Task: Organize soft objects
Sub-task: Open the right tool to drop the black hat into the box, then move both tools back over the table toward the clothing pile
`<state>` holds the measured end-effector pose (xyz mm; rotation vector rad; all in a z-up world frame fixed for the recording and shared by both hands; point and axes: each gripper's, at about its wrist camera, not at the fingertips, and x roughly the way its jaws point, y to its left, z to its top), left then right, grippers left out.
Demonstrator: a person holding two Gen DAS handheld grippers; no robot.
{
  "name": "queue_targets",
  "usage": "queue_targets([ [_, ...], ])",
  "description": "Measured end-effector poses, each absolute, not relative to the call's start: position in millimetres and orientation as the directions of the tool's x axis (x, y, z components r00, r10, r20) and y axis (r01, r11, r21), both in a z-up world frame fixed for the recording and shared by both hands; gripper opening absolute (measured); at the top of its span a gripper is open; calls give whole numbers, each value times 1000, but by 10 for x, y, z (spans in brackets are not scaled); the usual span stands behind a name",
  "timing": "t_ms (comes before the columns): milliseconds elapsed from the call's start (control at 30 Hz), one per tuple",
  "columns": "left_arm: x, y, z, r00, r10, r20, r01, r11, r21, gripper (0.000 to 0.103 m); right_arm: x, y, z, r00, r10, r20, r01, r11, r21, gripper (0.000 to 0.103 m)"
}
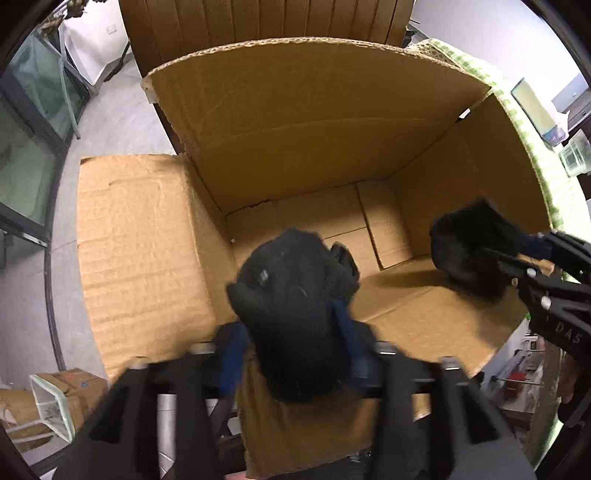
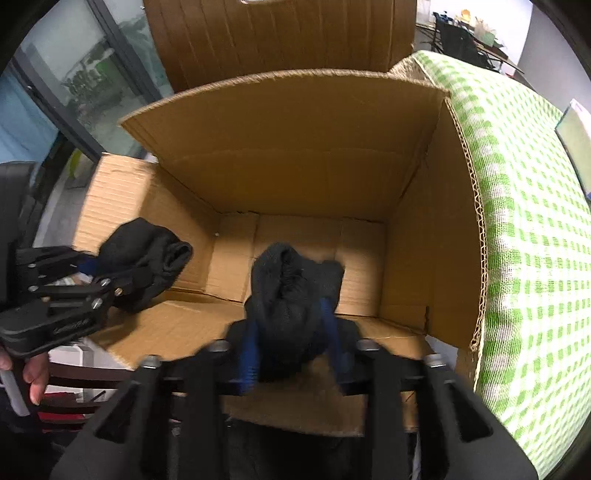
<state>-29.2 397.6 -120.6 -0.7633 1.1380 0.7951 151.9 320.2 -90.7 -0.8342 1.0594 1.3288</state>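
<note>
Two black bundles are being carried over the empty box: one sits between the half-open left gripper's jaws, another between the half-open right gripper's; whether either is gripped cannot be told.

Cardboard box plain brown, corrugated ribbing on the left flap, paler tan panels on the floor inside. Second cardboard sheet behind, same brown with vertical creases. Both soft bundles black: one in the left gripper, a fuzzier one in the right gripper. Gripper bodies black, fingers blue, screws silver. Cloth right of box: white with green check pattern. Floor grey.
</note>
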Motion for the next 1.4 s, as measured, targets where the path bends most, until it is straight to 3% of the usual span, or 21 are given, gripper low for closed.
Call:
queue_targets([
  [33, -298, 3980, -1188, 228, 161, -960, -857, 501, -120, 65, 1536, 3191, -917, -55, 346, -937, -991, 98, 95, 64],
  [67, -291, 3990, -1175, 236, 160, -958, -859, 495, -129, 67, 1545, 3188, -903, -55, 354, -934, -990, 100, 97, 64],
  [267, -289, 4028, -1089, 250, 175, -952, -868, 476, -141, 68, 1604, 3128, -702, -48, 414, -909, -987, 119, 106, 64],
  [367, -297, 4002, -893, 266, 255, -930, -872, 474, -119, 68, 1616, 3060, -555, -42, 486, -873, -986, 119, 114, 64],
  [600, -333, 3766, -170, 356, 593, -723, -883, 467, -52, 78, 1680, 2681, -1, 37, 726, -687, -989, 125, 79, 64],
  [667, -352, 3741, -57, 371, 665, -648, -892, 450, -49, 92, 1682, 2546, 104, 66, 779, -623, -989, 134, 63, 70],
  [767, -379, 3580, 73, 390, 743, -545, -900, 433, -54, 95, 1663, 2316, 221, 127, 843, -522, -986, 167, 29, 75],
  [933, -235, 3388, 71, 435, 752, -494, -879, 474, -53, 95, 1690, 2109, 312, 196, 875, -443, -975, 224, 11, 81],
  [1400, -139, 3047, 122, 496, 738, -457, -843, 536, -49, 95, 1826, 1818, 342, 298, 844, -447, -937, 348, 34, 83],
])
